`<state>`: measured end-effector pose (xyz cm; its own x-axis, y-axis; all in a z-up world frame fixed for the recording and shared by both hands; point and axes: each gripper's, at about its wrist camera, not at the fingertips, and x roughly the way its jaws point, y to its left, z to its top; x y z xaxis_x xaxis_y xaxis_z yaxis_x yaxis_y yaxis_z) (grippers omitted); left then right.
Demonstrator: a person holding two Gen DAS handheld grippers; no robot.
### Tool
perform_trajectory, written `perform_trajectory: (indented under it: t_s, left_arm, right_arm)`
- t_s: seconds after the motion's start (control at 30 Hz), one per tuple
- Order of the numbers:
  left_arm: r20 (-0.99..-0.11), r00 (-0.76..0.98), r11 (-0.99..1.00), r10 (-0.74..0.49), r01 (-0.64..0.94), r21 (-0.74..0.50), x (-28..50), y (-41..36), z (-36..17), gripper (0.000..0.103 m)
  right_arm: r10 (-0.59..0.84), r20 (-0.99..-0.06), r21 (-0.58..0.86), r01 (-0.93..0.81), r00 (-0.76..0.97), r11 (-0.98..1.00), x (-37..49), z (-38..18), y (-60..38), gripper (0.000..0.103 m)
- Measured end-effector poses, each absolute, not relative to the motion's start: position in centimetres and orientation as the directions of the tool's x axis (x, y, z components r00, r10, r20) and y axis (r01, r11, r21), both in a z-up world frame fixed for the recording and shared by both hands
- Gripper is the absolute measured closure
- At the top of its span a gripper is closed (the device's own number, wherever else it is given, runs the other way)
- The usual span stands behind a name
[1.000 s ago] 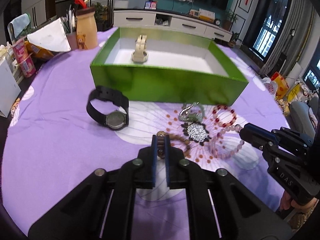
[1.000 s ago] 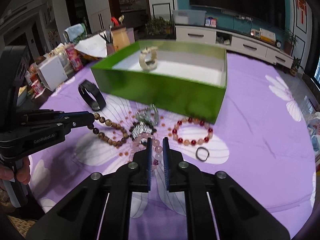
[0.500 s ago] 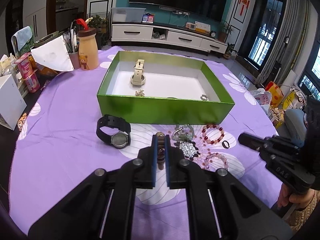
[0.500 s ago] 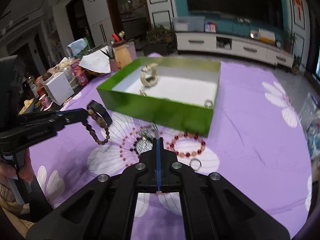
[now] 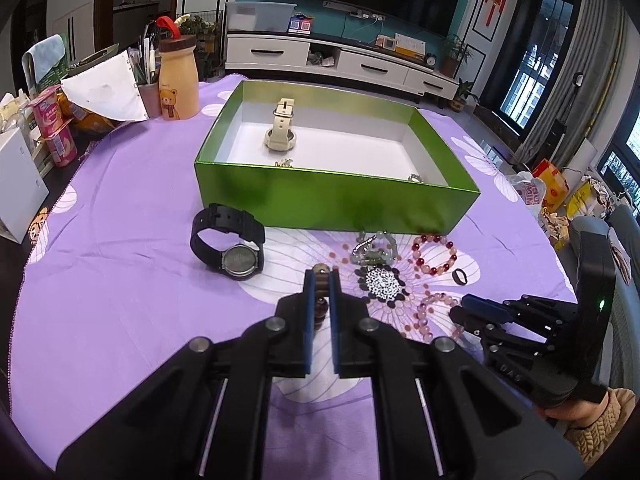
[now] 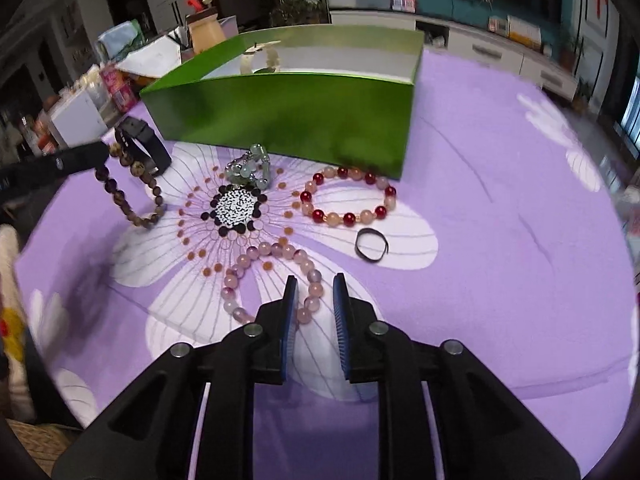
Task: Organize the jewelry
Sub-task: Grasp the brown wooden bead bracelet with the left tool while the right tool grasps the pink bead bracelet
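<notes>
My left gripper [image 5: 321, 276] is shut on a brown bead bracelet [image 6: 128, 192] and holds it above the purple cloth; the bracelet hangs from the fingertips in the right wrist view. My right gripper [image 6: 315, 284] is open, low over a pink bead bracelet [image 6: 276, 280] that lies between its fingers. A green box [image 5: 336, 196] holds a cream watch [image 5: 282, 132] and small pieces. A black watch [image 5: 230, 240], a red and pink bracelet [image 6: 348, 196], a pale green bracelet [image 6: 250, 168] and a black ring [image 6: 371, 244] lie on the cloth.
A yellow bear bottle [image 5: 176, 80], a pen cup, paper and snack packs [image 5: 56, 128] crowd the table's far left. A white box [image 5: 16, 188] stands at the left edge. The green box's near wall rises just behind the jewelry.
My left gripper has lifted the brown bracelet off the cloth. My right gripper closed, then opened and came down over the pink bracelet.
</notes>
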<state>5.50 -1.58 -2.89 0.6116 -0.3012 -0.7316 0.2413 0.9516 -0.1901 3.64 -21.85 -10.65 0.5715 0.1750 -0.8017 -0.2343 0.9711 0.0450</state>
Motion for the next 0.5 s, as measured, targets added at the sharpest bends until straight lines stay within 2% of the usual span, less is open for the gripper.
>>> perform_trajectory:
  t_s: [0.03, 0.17, 0.27, 0.5]
  left_arm:
    - [-0.732, 0.611, 0.952, -0.301, 0.241, -0.191, 5.5, -1.6, -2.9, 0.097]
    - [-0.729, 0.615, 0.951, -0.302, 0.243, -0.19, 5.4, -1.5, -2.8, 0.097]
    - [-0.718, 0.627, 0.951, -0.302, 0.247, -0.185, 5.3, -1.3, -2.1, 0.097]
    - [-0.689, 0.652, 0.946, -0.317, 0.267, -0.183, 5.7, -1.4, -0.3, 0.097]
  right_arm:
    - [0.18, -0.802, 0.044, -0.244, 0.57, 0.969, 3.7, -10.7, -21.7, 0.096]
    - [0.186, -0.801, 0.054, -0.24, 0.57, 0.969, 3.9, -10.5, -21.9, 0.096]
    - [0.216, -0.77, 0.077, -0.249, 0.6, 0.965, 3.6, -8.9, -22.2, 0.096]
    - [0.207, -0.691, 0.027, -0.262, 0.693, 0.965, 3.5, -3.9, -22.4, 0.096]
